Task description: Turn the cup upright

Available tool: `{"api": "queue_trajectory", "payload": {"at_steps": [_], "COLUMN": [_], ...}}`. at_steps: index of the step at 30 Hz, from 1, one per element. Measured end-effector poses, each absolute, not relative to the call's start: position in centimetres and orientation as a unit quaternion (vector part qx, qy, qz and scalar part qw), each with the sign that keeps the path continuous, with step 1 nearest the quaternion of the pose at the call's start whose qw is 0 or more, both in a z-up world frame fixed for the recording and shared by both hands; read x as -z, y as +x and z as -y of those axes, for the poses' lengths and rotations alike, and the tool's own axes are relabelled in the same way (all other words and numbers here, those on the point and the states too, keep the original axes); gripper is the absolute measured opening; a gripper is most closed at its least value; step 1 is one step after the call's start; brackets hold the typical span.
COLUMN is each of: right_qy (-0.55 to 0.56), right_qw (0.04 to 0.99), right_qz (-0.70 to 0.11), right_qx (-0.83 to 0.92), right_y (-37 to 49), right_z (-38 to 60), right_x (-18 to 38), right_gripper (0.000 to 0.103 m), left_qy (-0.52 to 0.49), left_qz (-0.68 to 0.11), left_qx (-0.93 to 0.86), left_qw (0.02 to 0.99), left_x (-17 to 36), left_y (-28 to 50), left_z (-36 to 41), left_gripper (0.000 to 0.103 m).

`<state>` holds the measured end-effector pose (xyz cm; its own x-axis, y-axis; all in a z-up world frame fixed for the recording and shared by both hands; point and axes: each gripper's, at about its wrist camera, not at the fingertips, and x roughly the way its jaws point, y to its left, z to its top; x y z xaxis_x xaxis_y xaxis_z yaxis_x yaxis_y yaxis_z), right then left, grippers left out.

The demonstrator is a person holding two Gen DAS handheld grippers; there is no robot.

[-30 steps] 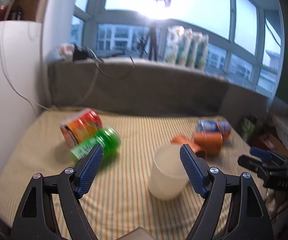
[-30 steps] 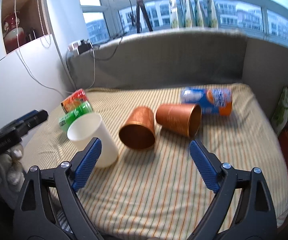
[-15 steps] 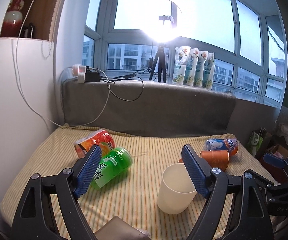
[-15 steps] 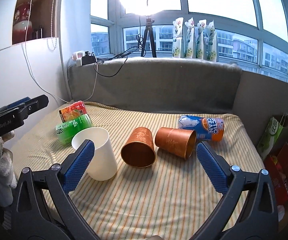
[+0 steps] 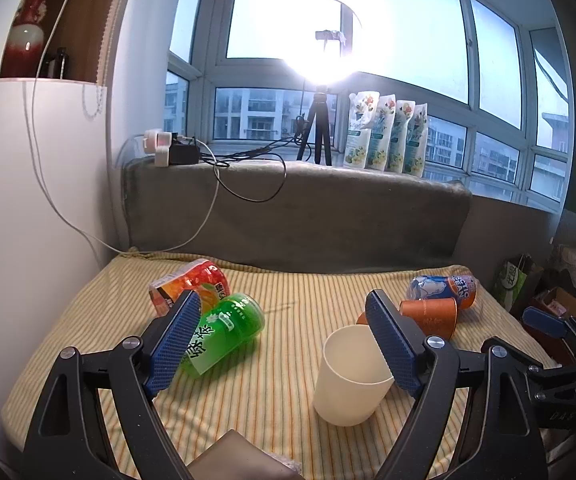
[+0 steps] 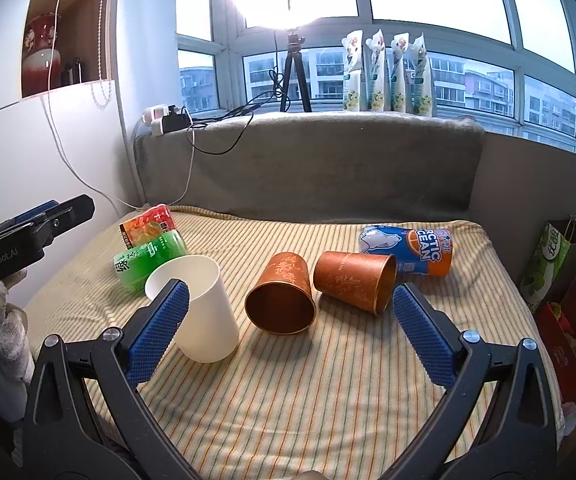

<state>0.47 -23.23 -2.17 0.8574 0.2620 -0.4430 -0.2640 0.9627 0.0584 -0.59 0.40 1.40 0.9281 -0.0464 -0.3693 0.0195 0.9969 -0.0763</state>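
White cup stood upright, mouth up, lower centre-right of the left wrist view, on the striped cloth. A second before, that view was blurred and tipped down, the cup close between the jaws; by this moment it had levelled and pulled back, cup free-standing. Judged: the white cup's flip done, left tool retreating.

Left gripper: jaws spread wide, grasping nothing. Its right pad overlapped the cup's rim in the picture; contact could not be told, probably clear of it.

Right gripper: also wide apart, empty, hanging above the cloth. Over the same second its view rose and backed off slightly.

Two copper cups lay on their sides, centre of the right wrist view: nearer copper cup with its mouth toward the camera, farther copper cup mouth to the right. Likely next candidates.

Green bottle, orange bottle and blue can lay tipped, untouched.
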Motion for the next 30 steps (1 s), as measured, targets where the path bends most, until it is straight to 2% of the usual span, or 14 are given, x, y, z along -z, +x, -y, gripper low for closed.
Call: {"api": "queue_trajectory", "payload": {"at_steps": [30], "right_qy": [-0.014], "right_qw": [0.957], "right_qz": [-0.243], "right_qx": [-0.158], "right_y": [0.9], "right_z": [21.7], "right_x": [2.9], "right_gripper": [0.103], "left_qy": [-0.030], "left_qz": [-0.191], "left_qx": [0.014], "left_qw": [0.981], "left_x": [-1.1], "left_y": [-0.4], "left_z": [-0.3], "left_gripper": [0.085]}}
